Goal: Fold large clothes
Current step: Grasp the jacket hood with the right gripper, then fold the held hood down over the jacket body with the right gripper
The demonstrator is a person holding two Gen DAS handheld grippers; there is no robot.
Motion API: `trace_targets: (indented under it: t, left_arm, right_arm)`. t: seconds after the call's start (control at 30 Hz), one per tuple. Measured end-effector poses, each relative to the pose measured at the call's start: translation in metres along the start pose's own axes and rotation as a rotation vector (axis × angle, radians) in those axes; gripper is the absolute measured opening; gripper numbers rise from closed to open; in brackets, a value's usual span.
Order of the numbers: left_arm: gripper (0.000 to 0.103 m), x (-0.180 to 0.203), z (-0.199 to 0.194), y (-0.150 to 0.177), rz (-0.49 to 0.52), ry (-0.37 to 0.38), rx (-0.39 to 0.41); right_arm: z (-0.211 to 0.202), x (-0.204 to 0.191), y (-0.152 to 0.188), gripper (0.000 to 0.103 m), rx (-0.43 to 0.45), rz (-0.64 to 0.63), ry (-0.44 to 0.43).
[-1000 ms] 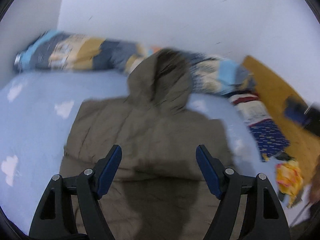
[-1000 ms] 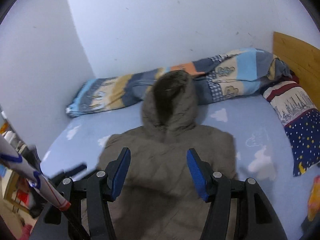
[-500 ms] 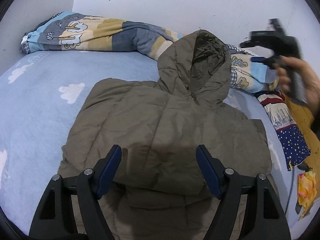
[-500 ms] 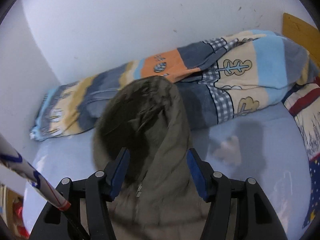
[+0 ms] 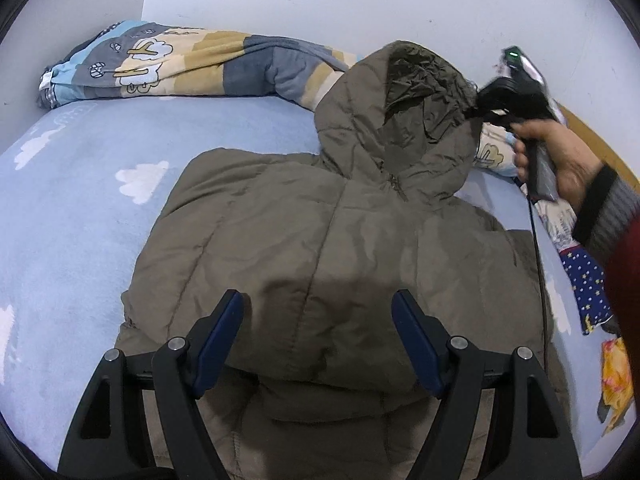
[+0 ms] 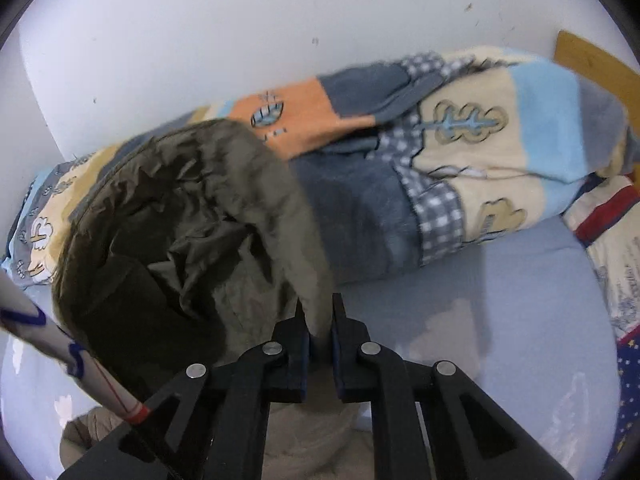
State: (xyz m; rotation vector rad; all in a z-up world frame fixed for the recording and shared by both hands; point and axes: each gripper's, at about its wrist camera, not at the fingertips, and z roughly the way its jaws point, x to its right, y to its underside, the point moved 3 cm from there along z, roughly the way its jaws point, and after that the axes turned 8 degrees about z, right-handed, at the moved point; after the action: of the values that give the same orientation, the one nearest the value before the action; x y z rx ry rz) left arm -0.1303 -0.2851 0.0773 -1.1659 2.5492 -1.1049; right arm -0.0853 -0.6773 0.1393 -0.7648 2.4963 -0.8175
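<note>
jacket (image 5: pixel 320 248) lies on bed (image 5: pixel 80 200); right claw (image 6: pixel 320 320) pinches its hood (image 6: pixel 280 200), left claw (image 5: pixel 318 344) spread, empty.

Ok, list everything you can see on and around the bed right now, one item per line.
jacket: one, olive, hooded, flat on the bed.
hood: one, olive, its edge pinched by the right gripper.
bedsheet: one, light blue with white clouds.
quilt: one, patchwork blue, cream and orange, along the wall.
pillow: one, navy with stars, right of the jacket.
headboard: one, wooden, right side.
yellow item: one, at the bed's right edge; unclear what.
left gripper: black with blue pads, open over the jacket.
right gripper: black, shut on the hood.
hand: one, holding the right gripper.
</note>
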Motion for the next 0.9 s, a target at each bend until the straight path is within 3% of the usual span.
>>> trace_targets:
  t: [0.33,0.53,0.63,0.73,0.9]
  left_arm:
    - [0.076,-0.002,-0.030,-0.011,-0.030,0.023,0.072]
    - [0.076,-0.029,-0.059,-0.021,-0.100,0.007,0.167]
    - [0.076,-0.042,-0.066,-0.024,-0.127,-0.016,0.184]
    - [0.076,-0.042,-0.060,-0.023,-0.138,0.007,0.166]
    - [0.076,-0.013,-0.040,-0.019,-0.069,0.061,0.115]
  right_arm:
    - [-0.160,0.006,0.073,0.009,0.156,-0.077,-0.174]
    - [-0.228,0.022,0.160,0.009,0.170,-0.088,-0.240]
    - [-0.228,0.043,0.208,0.009,0.117,-0.041,-0.243]
    - [-0.208,0.059,0.253,0.009,0.038,-0.010,-0.221]
    - [-0.154,0.072,0.290,0.009,-0.096,-0.018,-0.152]
